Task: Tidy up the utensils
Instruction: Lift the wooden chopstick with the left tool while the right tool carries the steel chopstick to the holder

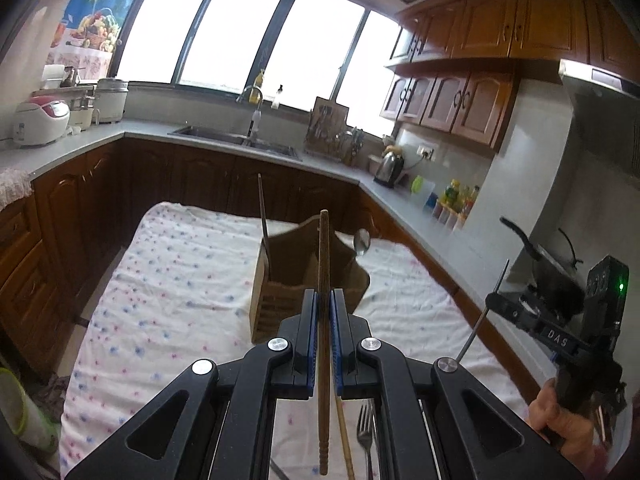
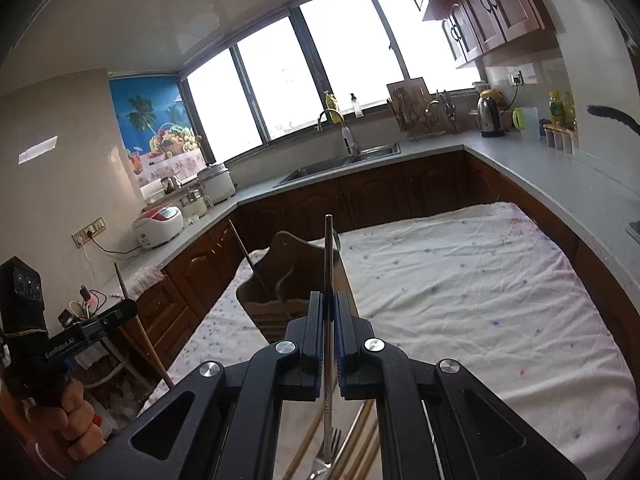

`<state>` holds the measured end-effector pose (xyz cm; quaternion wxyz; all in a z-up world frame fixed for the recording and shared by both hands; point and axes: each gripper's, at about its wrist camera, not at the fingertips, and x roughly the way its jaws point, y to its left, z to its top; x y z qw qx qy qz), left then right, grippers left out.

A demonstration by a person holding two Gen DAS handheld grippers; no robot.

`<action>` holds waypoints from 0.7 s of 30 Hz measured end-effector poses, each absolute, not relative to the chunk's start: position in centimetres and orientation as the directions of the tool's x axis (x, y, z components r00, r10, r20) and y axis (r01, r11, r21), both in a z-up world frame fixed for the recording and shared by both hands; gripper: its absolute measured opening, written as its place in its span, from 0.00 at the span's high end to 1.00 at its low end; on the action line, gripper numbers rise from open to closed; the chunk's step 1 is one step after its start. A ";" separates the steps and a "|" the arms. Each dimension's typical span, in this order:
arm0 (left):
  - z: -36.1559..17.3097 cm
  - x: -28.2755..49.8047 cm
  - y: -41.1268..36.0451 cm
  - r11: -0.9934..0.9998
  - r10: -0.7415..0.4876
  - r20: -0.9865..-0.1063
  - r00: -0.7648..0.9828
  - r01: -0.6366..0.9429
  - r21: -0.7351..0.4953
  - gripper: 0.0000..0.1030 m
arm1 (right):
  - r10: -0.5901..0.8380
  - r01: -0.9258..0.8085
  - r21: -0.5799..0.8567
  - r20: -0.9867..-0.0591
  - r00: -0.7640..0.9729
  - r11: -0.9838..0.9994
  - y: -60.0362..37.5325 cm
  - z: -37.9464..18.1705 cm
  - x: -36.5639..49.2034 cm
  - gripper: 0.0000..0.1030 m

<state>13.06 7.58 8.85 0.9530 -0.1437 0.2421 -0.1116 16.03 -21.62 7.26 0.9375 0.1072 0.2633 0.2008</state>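
Left gripper (image 1: 324, 300) fills the bottom of its own view, jaws clamped on a wooden chopstick (image 1: 323, 320) that stands roughly upright, tip above the blue pads, tail hanging below them. Under it on the table: a second wooden chopstick (image 1: 345, 440) and a fork (image 1: 366, 432), lying on the floral cloth (image 1: 168, 288).

Right gripper (image 2: 329, 304) likewise closed tight, on a thin metal chopstick (image 2: 328, 320), also near upright. Below it, a few wooden chopsticks (image 2: 360, 444) and the fork (image 2: 326, 460) on the cloth.

Wooden utensil holder (image 1: 304, 280) sits mid-table, just beyond both grippers. It already has a dark stick (image 1: 264, 220) in the left compartment and a spoon (image 1: 361, 241) leaning out at the right side. Neither held chopstick is in the holder; both are above the table on its near side.

Each view catches the other gripper at its edge, with the person's hand (image 2: 64, 420) on the grip.
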 end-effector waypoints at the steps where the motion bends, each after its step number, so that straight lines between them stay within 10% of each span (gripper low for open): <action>1: 8.9 13.2 7.7 0.936 -0.269 -0.417 0.868 0.133 -0.327 0.96 | 0.433 -0.322 0.305 -0.446 0.783 0.896 -21.5 7.4 16.3 0.95; 21: 10.2 23.0 9.8 0.949 -0.139 -0.226 0.964 0.064 -0.310 0.96 | 0.435 -0.350 0.300 -0.291 0.852 0.887 -17.7 11.7 25.7 0.95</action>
